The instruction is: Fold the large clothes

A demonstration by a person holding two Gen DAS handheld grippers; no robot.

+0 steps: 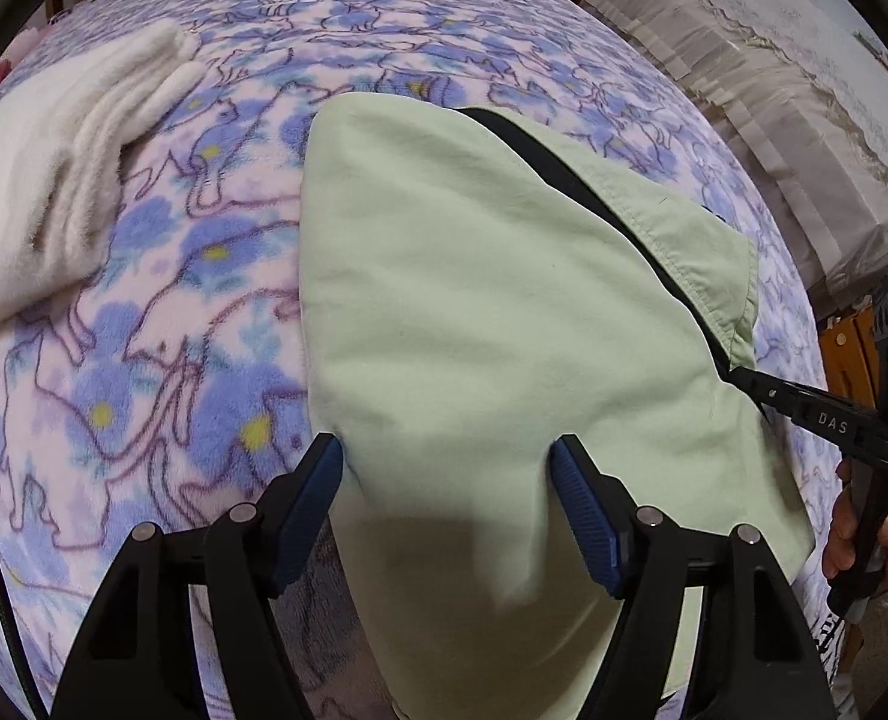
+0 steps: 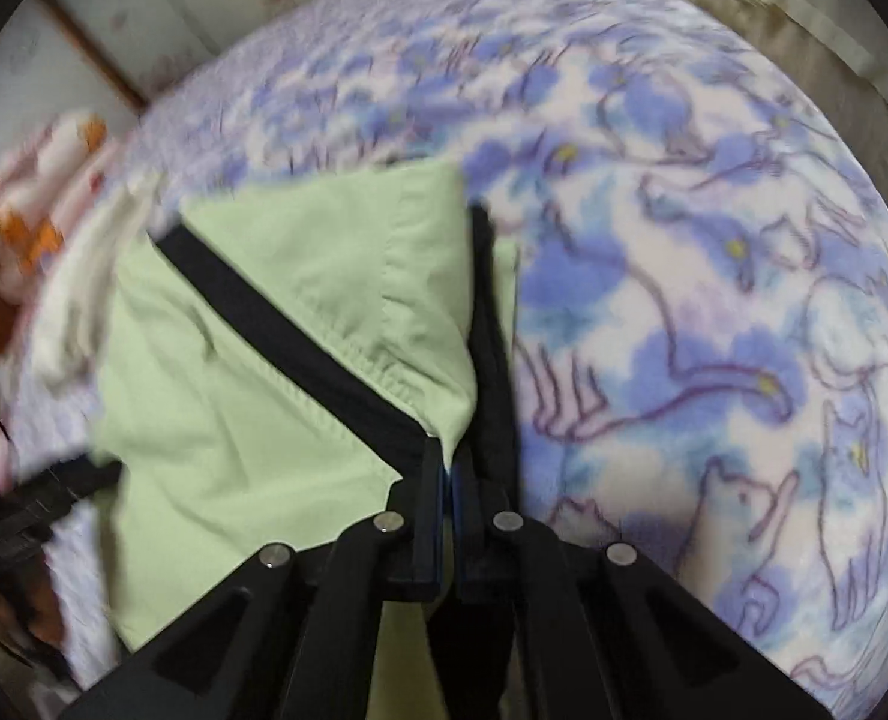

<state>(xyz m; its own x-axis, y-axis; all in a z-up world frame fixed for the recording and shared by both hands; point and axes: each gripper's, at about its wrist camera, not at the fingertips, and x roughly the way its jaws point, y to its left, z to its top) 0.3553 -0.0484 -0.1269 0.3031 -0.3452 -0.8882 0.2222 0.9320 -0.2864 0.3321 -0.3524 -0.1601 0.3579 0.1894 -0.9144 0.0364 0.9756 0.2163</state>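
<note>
Pale-green garment (image 1: 492, 300) lies across the floral fleece blanket (image 1: 144, 312). Right gripper (image 2: 449, 468) is clenched on its black-trimmed corner; left gripper (image 1: 447, 456) gapes at six o'clock, fabric between unpinched pads. One-sided pull could skew the fold.

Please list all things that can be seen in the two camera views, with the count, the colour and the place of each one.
garment: one, pale green with black trim, spread on the blanket, centre
blanket: one, white and pink with blue flowers and cat outlines, covers the whole bed surface
folded fleece: one, cream white, on the blanket, far left of the garment
soft toy: one, pink, white and orange, blurred, at the bed's far left edge
left tongs: one, black with blue pads, open, astride the garment's near part
right tongs: one, black, shut on the garment's edge by the black trim
hand: one, holding the right tongs' handle
</note>
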